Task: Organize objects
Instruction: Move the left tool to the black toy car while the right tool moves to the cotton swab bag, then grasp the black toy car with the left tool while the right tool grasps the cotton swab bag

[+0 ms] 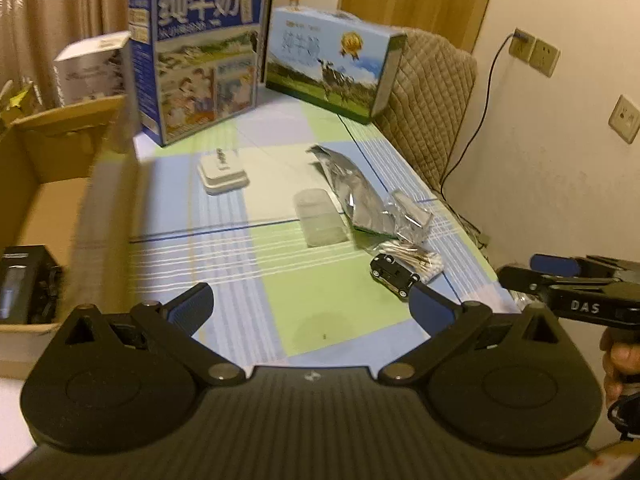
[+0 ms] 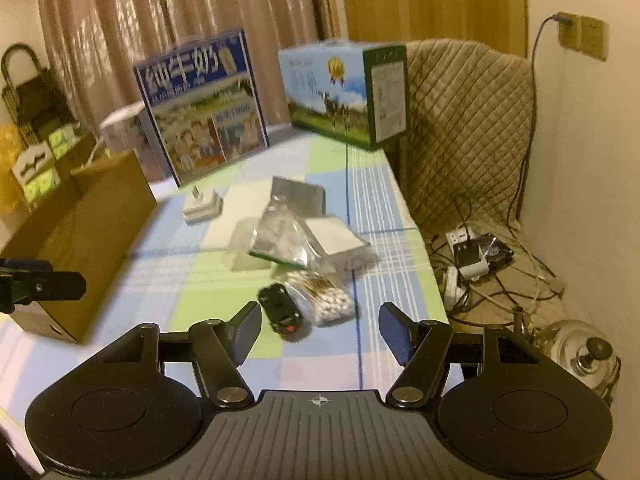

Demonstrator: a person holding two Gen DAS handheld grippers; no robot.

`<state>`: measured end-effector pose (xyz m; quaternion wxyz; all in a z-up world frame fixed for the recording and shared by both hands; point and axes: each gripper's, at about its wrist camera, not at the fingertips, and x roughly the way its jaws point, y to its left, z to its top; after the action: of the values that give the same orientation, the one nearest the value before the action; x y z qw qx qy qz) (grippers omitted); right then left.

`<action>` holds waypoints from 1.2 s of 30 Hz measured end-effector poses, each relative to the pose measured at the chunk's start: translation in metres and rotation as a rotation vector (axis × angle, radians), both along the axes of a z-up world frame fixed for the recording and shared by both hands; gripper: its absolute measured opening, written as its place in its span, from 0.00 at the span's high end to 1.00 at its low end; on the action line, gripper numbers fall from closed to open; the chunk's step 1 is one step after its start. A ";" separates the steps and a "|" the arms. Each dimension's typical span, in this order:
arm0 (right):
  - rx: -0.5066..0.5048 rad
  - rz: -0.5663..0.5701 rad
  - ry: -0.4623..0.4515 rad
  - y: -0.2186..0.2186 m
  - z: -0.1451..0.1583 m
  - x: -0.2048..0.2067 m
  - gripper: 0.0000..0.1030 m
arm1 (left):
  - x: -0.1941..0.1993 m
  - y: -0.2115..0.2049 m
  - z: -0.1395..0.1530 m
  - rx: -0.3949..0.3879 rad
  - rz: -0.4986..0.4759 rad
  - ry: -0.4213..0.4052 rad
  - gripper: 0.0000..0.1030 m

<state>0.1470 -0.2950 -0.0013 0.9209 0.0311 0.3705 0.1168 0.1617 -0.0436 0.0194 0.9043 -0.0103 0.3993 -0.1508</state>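
Grippers are both above the near part of the checked tablecloth [image 1: 320,280], and both hold nothing. The left gripper [image 1: 312,312] has its jaws wide apart over a green square of the cloth. The right gripper [image 2: 320,330] also has its jaws apart, and just in front of them lie the black toy car [image 2: 283,314] and the bag of cotton swabs [image 2: 326,300], which touch each other.

Behind these two lie a crumpled clear plastic bag [image 2: 288,236], a silver foil pouch [image 1: 352,188], a flat translucent case [image 1: 320,216] and a white square pad [image 2: 336,234], all close together near the right edge of the table. A white charger plug [image 1: 222,172] lies apart from them, more to the left. At the far end stand two milk cartons, a blue one [image 1: 200,60] and a green-and-blue one [image 1: 332,60].

A cardboard box [image 1: 44,200] stands open at the left side of the table, with a black item [image 1: 24,284] inside it.
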 end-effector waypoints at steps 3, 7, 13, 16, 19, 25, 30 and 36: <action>-0.023 0.036 0.022 0.000 -0.017 0.021 0.39 | 0.015 -0.010 -0.016 -0.003 -0.008 0.016 0.01; -0.039 0.059 0.051 0.001 -0.038 0.047 0.48 | 0.033 -0.019 -0.036 -0.006 -0.018 0.039 0.01; -0.069 0.114 0.079 0.013 -0.065 0.084 0.51 | 0.053 -0.021 -0.059 -0.009 -0.020 0.069 0.01; -0.094 0.140 0.094 0.020 -0.075 0.100 0.53 | 0.060 -0.020 -0.066 -0.009 -0.022 0.079 0.01; -0.153 0.172 0.109 0.028 -0.085 0.111 0.57 | 0.065 -0.019 -0.072 -0.005 -0.022 0.087 0.01; -0.147 0.192 0.149 0.034 -0.092 0.109 0.77 | 0.067 -0.013 -0.080 -0.012 -0.013 0.102 0.01; 0.024 0.241 0.231 0.043 -0.089 0.095 0.79 | 0.062 -0.009 -0.087 -0.003 -0.015 0.120 0.01; 0.067 0.222 0.236 0.042 -0.081 0.087 0.80 | 0.056 -0.016 -0.093 -0.001 -0.041 0.136 0.03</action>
<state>0.2337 -0.2525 -0.0823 0.8509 0.0343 0.4730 0.2260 0.2175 -0.0596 -0.0738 0.8718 -0.0130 0.4597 -0.1685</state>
